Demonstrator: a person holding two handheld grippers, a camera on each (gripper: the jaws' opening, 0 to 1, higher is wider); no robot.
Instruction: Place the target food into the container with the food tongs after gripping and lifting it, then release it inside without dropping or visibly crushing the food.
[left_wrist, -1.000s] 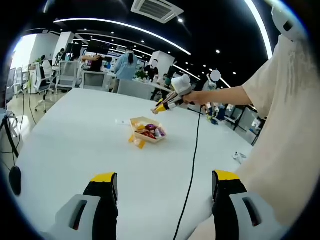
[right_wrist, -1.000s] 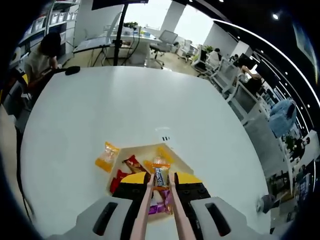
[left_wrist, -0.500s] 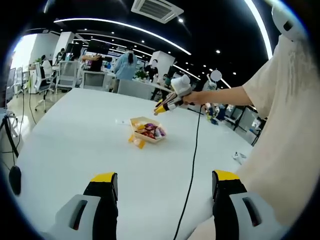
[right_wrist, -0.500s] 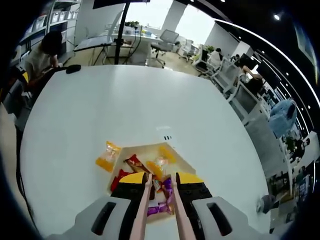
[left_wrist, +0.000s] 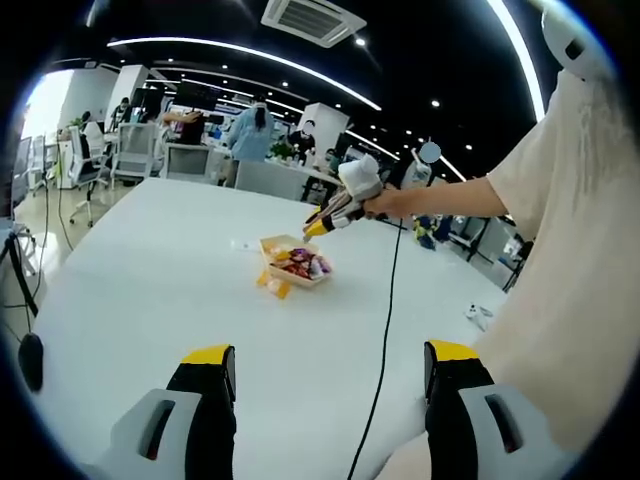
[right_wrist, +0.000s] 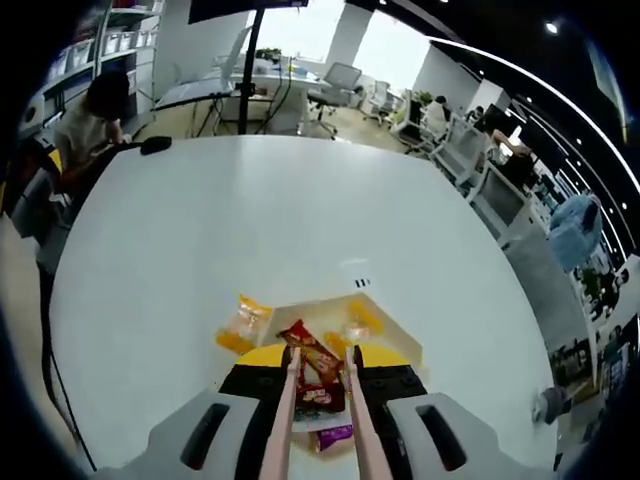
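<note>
A cream cardboard container (left_wrist: 283, 243) (right_wrist: 312, 303) of wrapped snacks stands mid-table. In the right gripper view, a red packet (right_wrist: 312, 352) lies in it between the two pink arms of the food tongs (right_wrist: 284, 400). The arms are slightly apart and hold nothing. My right gripper (right_wrist: 322, 360) (left_wrist: 340, 200), shut on the tongs, hovers just above the container. An orange packet (right_wrist: 240, 326) (left_wrist: 273, 286) lies on the table outside the box. My left gripper (left_wrist: 330, 358) stands open and empty, low at the near table edge, far from the container.
A black cable (left_wrist: 385, 320) runs from the right gripper across the white table (left_wrist: 140, 290). A small tag (right_wrist: 359, 284) lies beyond the box and a small object (left_wrist: 477, 313) lies at the right edge. Desks, chairs and people surround the table.
One second ago the tongs pinched a packet over the container. They have since let it go inside and their arms stand apart. The right gripper has drawn back a little. The left has not moved.
</note>
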